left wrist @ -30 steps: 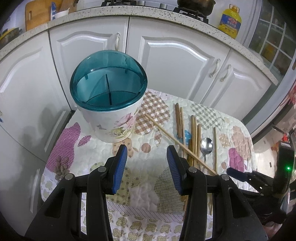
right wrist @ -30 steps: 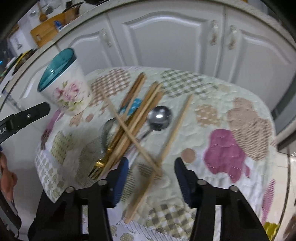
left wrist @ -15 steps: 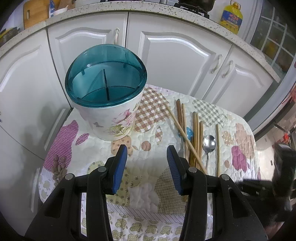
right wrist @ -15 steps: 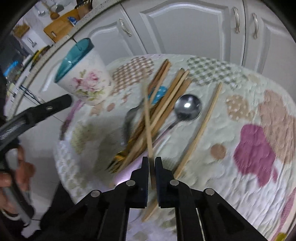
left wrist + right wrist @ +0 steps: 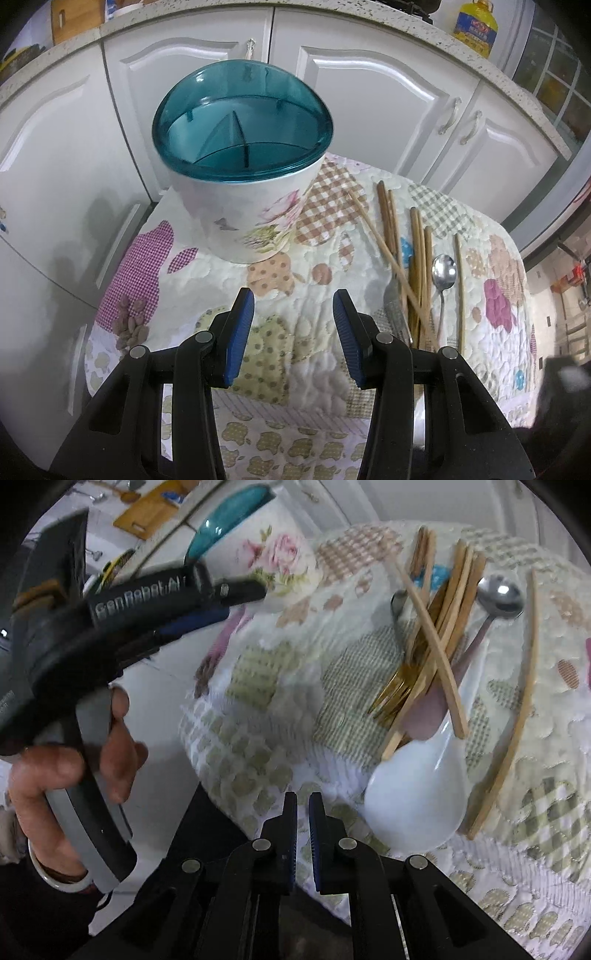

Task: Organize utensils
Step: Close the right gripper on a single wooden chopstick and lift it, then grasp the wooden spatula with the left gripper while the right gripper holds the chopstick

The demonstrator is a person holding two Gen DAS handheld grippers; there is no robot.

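A white floral utensil holder (image 5: pixel 258 218) with a teal divided rim (image 5: pixel 243 147) stands at the back left of the quilted table (image 5: pixel 184 258). My left gripper (image 5: pixel 293 332) hangs open in front of it with nothing between its blue pads. Several wooden chopsticks (image 5: pixel 417 258) lie to the right with a metal spoon (image 5: pixel 443 273). In the right wrist view my right gripper (image 5: pixel 303 805) is shut and empty near the table's front edge. Just right of it lie a white ceramic spoon (image 5: pixel 417 794), a light chopstick (image 5: pixel 432 642) slanting across the pile, and a gold fork (image 5: pixel 395 694).
White cabinet doors (image 5: pixel 369 92) stand close behind the table under a speckled counter with a yellow oil bottle (image 5: pixel 474 26). One lone chopstick (image 5: pixel 524 686) lies right of the pile. A hand (image 5: pixel 74 760) holds the left gripper (image 5: pixel 240 600) near the holder (image 5: pixel 273 554).
My right gripper went from open to shut, closing around a light chopstick half a second ago. It has since swung left and is empty; the chopstick has turned on the pile. The left gripper hardly moved.
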